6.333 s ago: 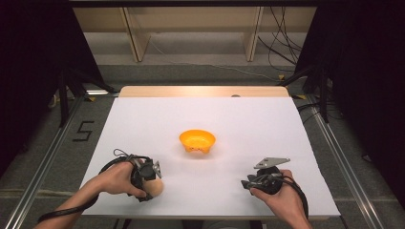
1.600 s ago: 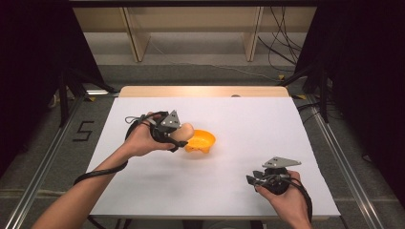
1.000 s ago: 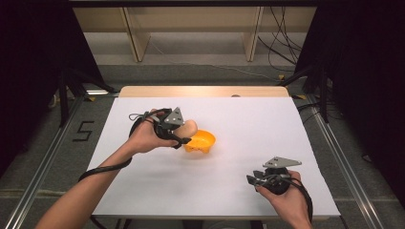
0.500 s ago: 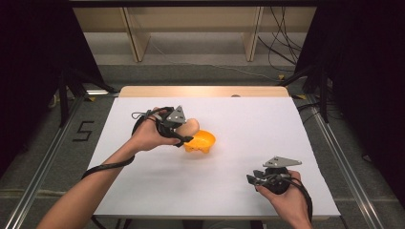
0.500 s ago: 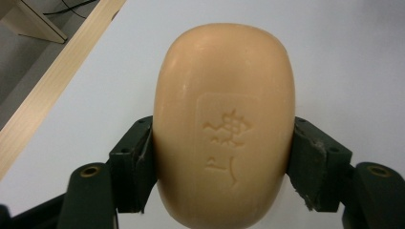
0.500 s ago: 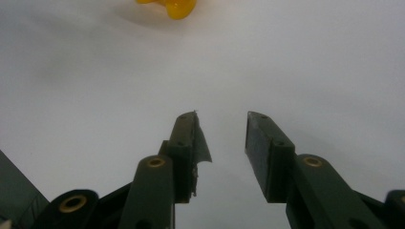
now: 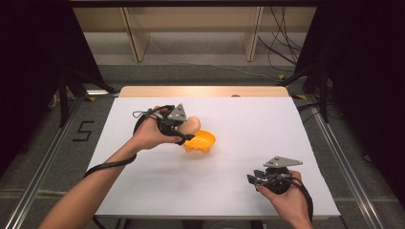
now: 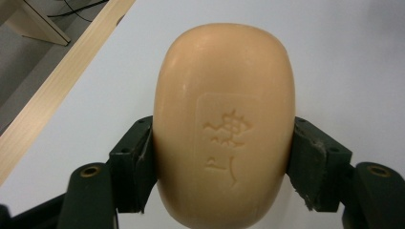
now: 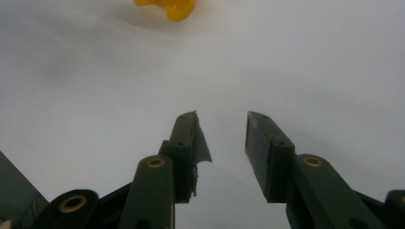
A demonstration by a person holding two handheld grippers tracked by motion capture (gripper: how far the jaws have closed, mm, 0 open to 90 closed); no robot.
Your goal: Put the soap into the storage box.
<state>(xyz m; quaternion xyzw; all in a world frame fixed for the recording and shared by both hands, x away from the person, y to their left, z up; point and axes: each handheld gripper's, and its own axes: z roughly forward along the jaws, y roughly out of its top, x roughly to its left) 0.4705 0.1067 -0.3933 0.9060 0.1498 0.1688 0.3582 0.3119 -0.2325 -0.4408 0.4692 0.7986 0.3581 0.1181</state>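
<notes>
Soap (image 8: pixel 223 126) sits clamped between my left gripper's (image 8: pixel 222 160) fingers (image 8: pixel 136 162), a smooth, waxy, tan oval bar with rounded ends and a stamped rectangular panel on its face holding a raised figure I cannot read. The two black pads press flat against its long sides; the right-hand pad looks scuffed and chipped along its edge. In the high view the soap (image 7: pixel 191 125) is held above the counter (image 7: pixel 239 181), just beside and slightly over the rim of an orange bowl (image 7: pixel 203 141), roughly at the counter's centre and a little toward its left edge. The bowl is glossy plastic, shallow and rounded, with a wavy lip; I cannot tell whether the soap touches it. My left hand (image 7: pixel 150 133) wraps the gripper body, a grey three-cornered plate on top and a black cable looping back along the forearm.

My right gripper (image 7: pixel 251 179) rests near the counter's near right corner, held in my right hand (image 7: pixel 286 202). In its own view its fingers (image 9: pixel 187 148) stand parted with nothing between them, matte black with brass-coloured rivets, and a torn flap of pad lining curls off the left one. The counter surface is plain matte white, with a pale wooden strip along the far edge. The orange bowl (image 9: pixel 167 7) shows at the top of that view.
</notes>
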